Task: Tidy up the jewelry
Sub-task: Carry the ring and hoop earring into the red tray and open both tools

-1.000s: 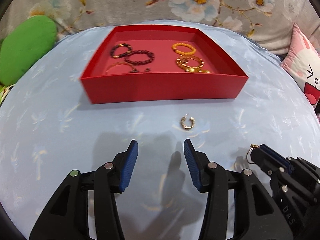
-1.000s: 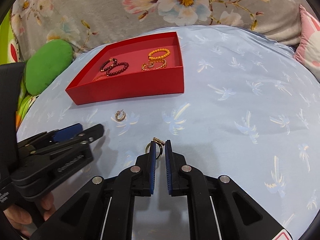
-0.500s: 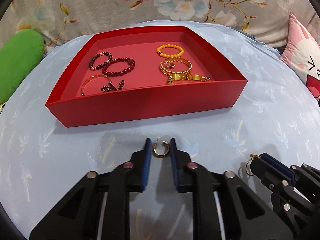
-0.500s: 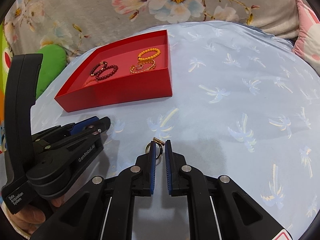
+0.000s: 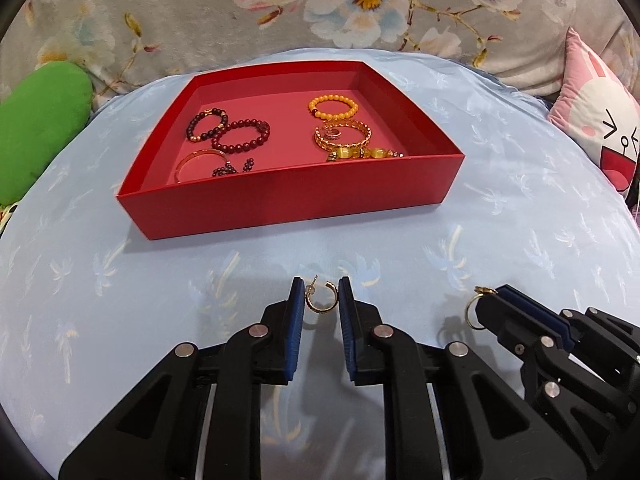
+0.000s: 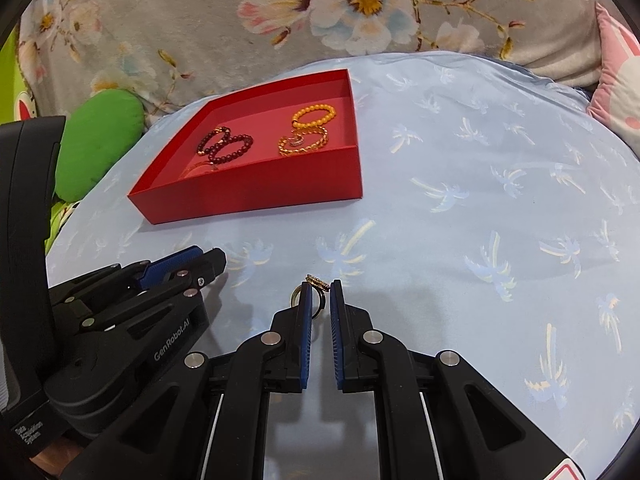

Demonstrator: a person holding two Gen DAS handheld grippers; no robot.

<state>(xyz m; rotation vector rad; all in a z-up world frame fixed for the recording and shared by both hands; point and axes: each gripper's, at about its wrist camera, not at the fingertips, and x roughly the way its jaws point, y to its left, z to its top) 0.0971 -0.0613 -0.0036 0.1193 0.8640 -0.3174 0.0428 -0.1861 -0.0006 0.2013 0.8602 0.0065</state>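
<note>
The left gripper (image 5: pixel 319 300) is clenched on a gold hoop earring (image 5: pixel 320 298); its jaws have just been closing, with the earring between them; the right gripper (image 6: pixel 319 298) grasps a gold ring (image 6: pixel 316 296) just above the blue cloth (image 6: pixel 480 208); far behind lies the red tray (image 5: pixel 296 196), dark bead bracelets (image 5: pixel 240 140) on its left, orange bracelet (image 5: pixel 333 107) on its right

Red tray (image 5: pixel 288 196) on pale blue cloth (image 5: pixel 120 280) printed with faint palm trees. Inside: dark maroon bead bracelets (image 5: pixel 240 140) left, orange bead bracelet (image 5: pixel 333 106) and gold chain (image 5: pixel 342 136) right. Green cushion (image 5: pixel 36 120) far left; grey floral fabric (image 5: pixel 280 12) behind; pink pillow (image 5: pixel 596 120) right.
</note>
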